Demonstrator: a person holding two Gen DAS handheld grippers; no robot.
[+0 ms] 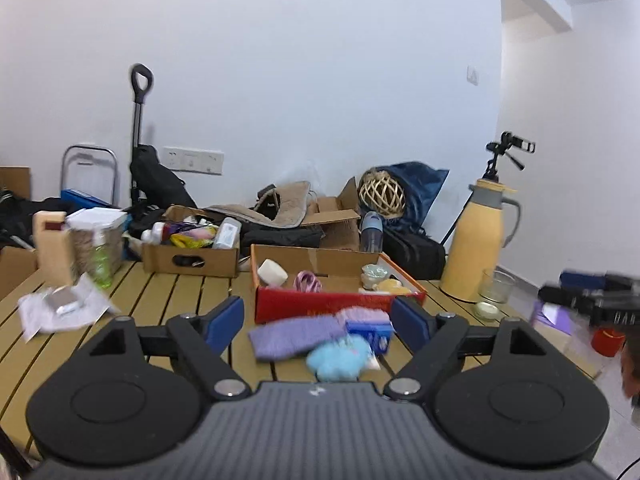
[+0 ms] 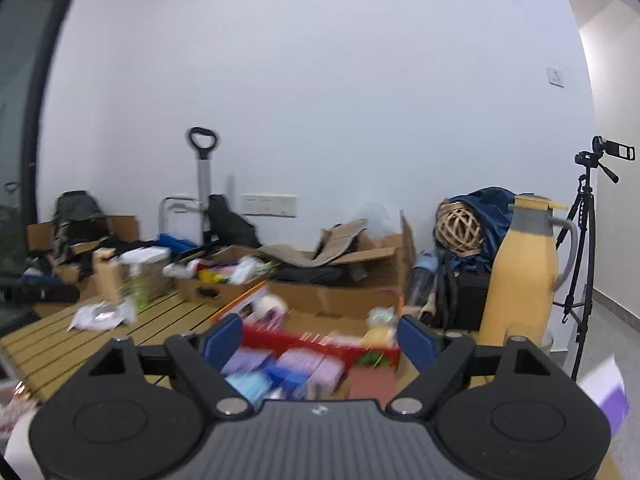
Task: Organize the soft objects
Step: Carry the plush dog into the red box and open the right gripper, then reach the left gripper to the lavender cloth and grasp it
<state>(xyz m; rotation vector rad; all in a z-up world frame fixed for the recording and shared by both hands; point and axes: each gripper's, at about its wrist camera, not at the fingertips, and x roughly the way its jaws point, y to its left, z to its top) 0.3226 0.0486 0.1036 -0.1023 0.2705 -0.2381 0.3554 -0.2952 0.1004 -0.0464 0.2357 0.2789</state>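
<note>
Wooden slat table [image 1: 168, 292] | left gripper [image 1: 318, 320] jaws spread, nothing between | right gripper [image 2: 320, 342] jaws spread, nothing between | purple knit cloth [image 1: 292, 338] and blue plush [image 1: 340, 358] touching, at table's near edge, just before red box [image 1: 320, 306] | yellow flask [image 1: 476, 240] at far right corner

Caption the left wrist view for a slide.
Open left gripper above a purple knit and blue plush lying before the red box on the slatted table.

Cluttered home room: cardboard boxes [image 1: 192, 258], thermos [image 1: 478, 244], slatted table [image 1: 168, 300]
</note>
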